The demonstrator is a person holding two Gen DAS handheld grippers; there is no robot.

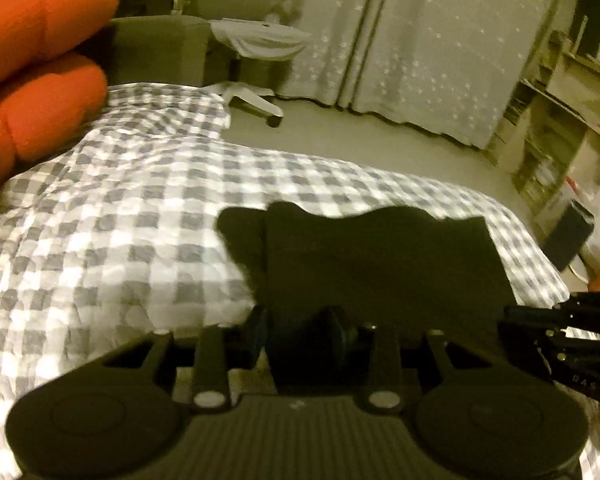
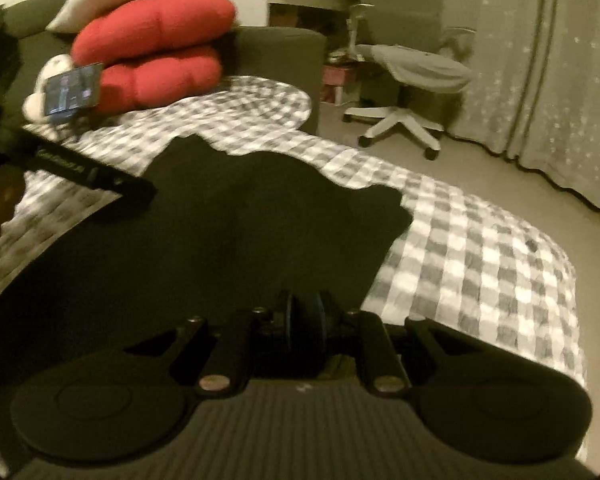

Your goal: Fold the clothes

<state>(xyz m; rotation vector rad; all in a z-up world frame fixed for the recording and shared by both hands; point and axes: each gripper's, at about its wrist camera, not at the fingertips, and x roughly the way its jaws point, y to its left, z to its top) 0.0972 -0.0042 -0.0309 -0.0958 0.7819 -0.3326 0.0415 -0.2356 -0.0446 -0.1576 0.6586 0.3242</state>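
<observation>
In the left wrist view, the left hand-held gripper [image 1: 300, 332] sits at the bottom centre of the frame, its fingers parted, with the near edge of a dark, nearly black cloth garment [image 1: 380, 256] lying between them; whether the pads press on the fabric cannot be told. The garment lies spread on a bed with a grey-and-white checked cover [image 1: 120, 220], filling the lower middle of the frame. Orange-red bolster cushions [image 1: 44, 60] are stacked at the upper left. The other gripper's black body shows at the right edge.

In the right wrist view, the right hand-held gripper [image 2: 304, 320] at the bottom centre has its fingers nearly together, pinched on the near edge of the same dark garment [image 2: 220, 232], which fills the middle and left of the frame over the checked cover [image 2: 480, 260]. A white swivel chair [image 2: 404, 92] stands on the floor at the upper right, before a pale dotted curtain [image 2: 540, 72].
</observation>
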